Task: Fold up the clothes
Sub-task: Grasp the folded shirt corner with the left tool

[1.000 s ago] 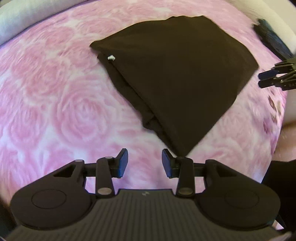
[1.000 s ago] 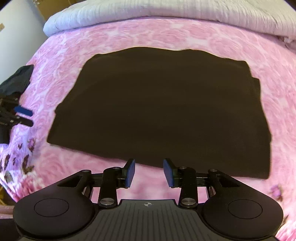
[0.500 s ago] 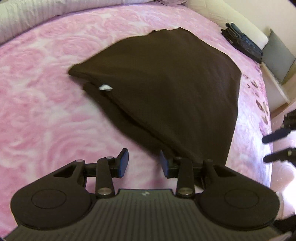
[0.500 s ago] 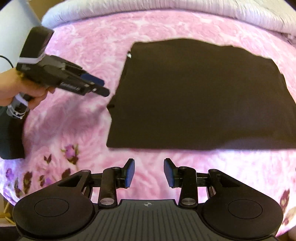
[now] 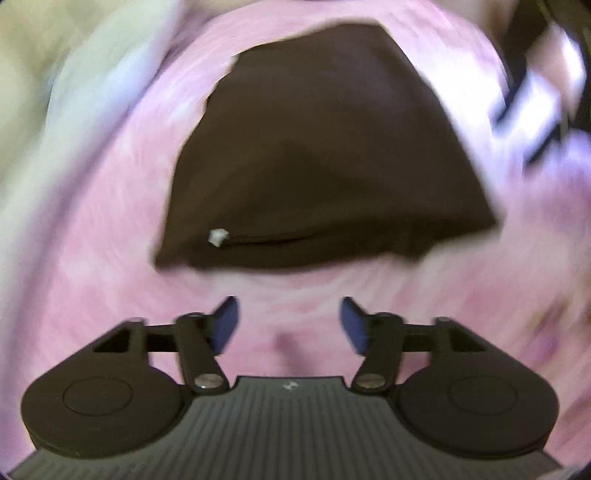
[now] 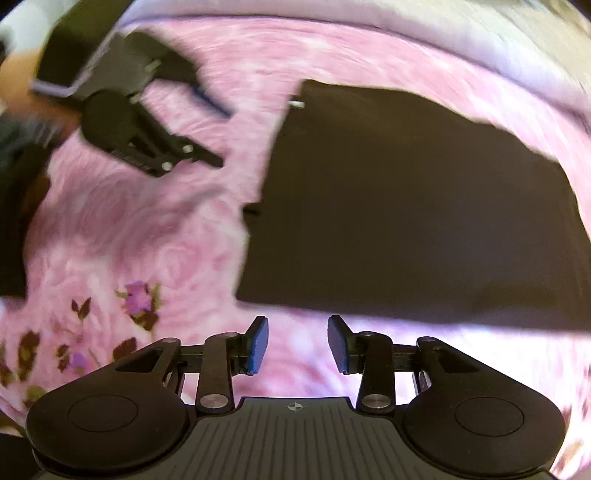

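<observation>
A dark brown folded garment [image 5: 325, 155] lies flat on the pink rose-patterned bedspread [image 5: 110, 258]; a small white tag [image 5: 218, 237] sticks out at its near edge. My left gripper [image 5: 288, 323] is open and empty, a short way in front of that edge. In the right wrist view the same garment [image 6: 424, 206] fills the right half. My right gripper [image 6: 297, 343] is open and empty just before its near edge. The left gripper [image 6: 218, 133] shows there at upper left, open, above the bedspread left of the garment. Both views are motion-blurred.
A pale quilted blanket [image 6: 406, 18] runs along the far side of the bed. The bedspread's flowered border [image 6: 74, 332] lies at the near left. Dark and light blurred shapes [image 5: 535, 92] show at the left view's upper right.
My left gripper has swung round to face the garment's tagged edge and its jaws have opened wider. The right gripper has shifted left along the garment's near edge.
</observation>
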The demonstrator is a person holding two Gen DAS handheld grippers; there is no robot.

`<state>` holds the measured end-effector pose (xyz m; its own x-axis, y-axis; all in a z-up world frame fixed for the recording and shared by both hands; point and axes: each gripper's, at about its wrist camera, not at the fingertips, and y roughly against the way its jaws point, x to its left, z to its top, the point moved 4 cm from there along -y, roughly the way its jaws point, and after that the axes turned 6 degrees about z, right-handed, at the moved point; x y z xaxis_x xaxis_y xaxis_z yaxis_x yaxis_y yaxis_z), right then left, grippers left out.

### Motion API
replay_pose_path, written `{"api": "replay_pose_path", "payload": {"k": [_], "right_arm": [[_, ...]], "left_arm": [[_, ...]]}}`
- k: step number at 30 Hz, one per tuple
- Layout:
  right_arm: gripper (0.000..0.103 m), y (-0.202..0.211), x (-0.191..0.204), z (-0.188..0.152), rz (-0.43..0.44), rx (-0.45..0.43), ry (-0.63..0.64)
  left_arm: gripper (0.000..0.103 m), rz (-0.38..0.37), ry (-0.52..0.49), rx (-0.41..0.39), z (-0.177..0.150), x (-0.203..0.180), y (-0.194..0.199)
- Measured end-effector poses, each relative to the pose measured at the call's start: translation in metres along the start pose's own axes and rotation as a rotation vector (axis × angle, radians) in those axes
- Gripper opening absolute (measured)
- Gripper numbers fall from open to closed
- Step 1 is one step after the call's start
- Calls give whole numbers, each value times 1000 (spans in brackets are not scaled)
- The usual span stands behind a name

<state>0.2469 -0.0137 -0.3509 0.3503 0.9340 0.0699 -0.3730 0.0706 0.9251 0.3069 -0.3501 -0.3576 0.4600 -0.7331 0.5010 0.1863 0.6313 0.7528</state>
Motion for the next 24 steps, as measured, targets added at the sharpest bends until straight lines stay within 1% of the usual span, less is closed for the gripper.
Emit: {"api": "replay_pose_path", "payload": {"k": [1,2,4,5,7,8,9,11,13,14,15,16,17,18,19,21,24], "right_arm": [[47,-7,7,1,-15,0,31],[55,-13,13,2,-30,3,56],[58,-25,21,3,-65,13,87],[58,-29,23,4,-82,16,91],[58,-34,20,5,-103,10,47],[58,-35,18,6,-109,5,18],[58,-36,16,7,-113,1,-10],[59,-39,13,7,-119,-7,-52],[60,-43,16,9,-116,-25,-64],[62,-45,21,12,-119,-39,-46],[63,-49,28,15,-127,-51,-12],[66,-52,34,17,-135,-63,22],[67,-56,42,20,-153,-71,66],[67,-62,48,20,-188,-68,125],[67,-67,52,20,-223,-58,177],[67,-75,59,18,-288,-38,280],[67,-78,61,9,-359,-21,426]], "left_arm": [[70,23,-104,-27,-2,-3,-6],[70,46,-208,-53,-3,-6,-12],[70,91,-411,-106,-6,-13,-24],[70,108,-486,-132,-5,-14,-30],[70,129,-592,-174,-4,-15,-44],[70,130,-627,-195,-3,-14,-50],[73,131,-661,-215,-3,-13,-56],[73,124,-728,-263,-1,-12,-66],[73,119,-775,-303,1,-10,-72],[73,118,-782,-311,3,-8,-75],[66,117,-776,-311,4,-6,-79],[52,117,-767,-299,6,-4,-83],[41,122,-759,-274,7,-2,-89],[24,128,-753,-248,9,0,-95],[20,133,-742,-232,9,2,-96],[19,133,-714,-215,10,5,-99],[17,127,-688,-213,8,8,-97]]}}
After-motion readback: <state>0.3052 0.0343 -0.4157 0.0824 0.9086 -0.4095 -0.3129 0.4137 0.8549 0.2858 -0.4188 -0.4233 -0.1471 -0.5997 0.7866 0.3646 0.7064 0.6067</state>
